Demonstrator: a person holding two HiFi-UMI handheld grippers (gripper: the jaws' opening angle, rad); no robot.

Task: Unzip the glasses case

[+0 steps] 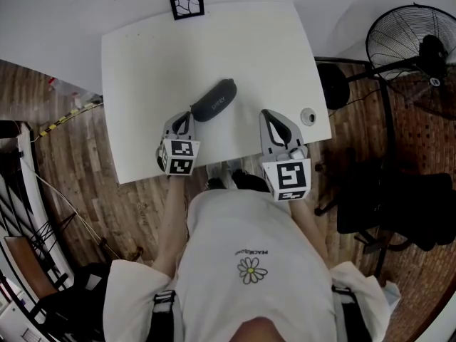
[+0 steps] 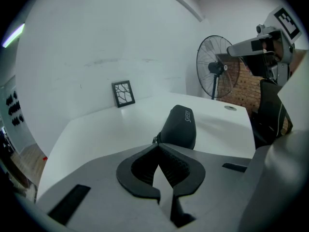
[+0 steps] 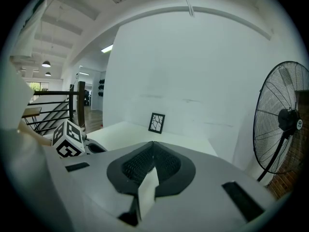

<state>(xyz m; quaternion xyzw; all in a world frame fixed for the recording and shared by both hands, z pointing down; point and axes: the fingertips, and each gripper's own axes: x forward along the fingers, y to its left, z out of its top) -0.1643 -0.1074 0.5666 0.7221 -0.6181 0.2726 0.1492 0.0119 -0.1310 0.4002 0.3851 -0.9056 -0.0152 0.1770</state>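
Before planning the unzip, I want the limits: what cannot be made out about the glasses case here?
Zipper pull: too small on the glasses case in head view; in left gripper view its near end sits partly behind the fingers of the left gripper.
Right gripper view: the case does not show.

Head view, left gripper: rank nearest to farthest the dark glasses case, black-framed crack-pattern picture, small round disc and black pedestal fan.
1. Nearest: dark glasses case, just ahead of the left gripper.
2. Too close to call: small round disc at the table's right edge, and black-framed picture at its far edge.
3. Farthest: black pedestal fan, off the table, far right.
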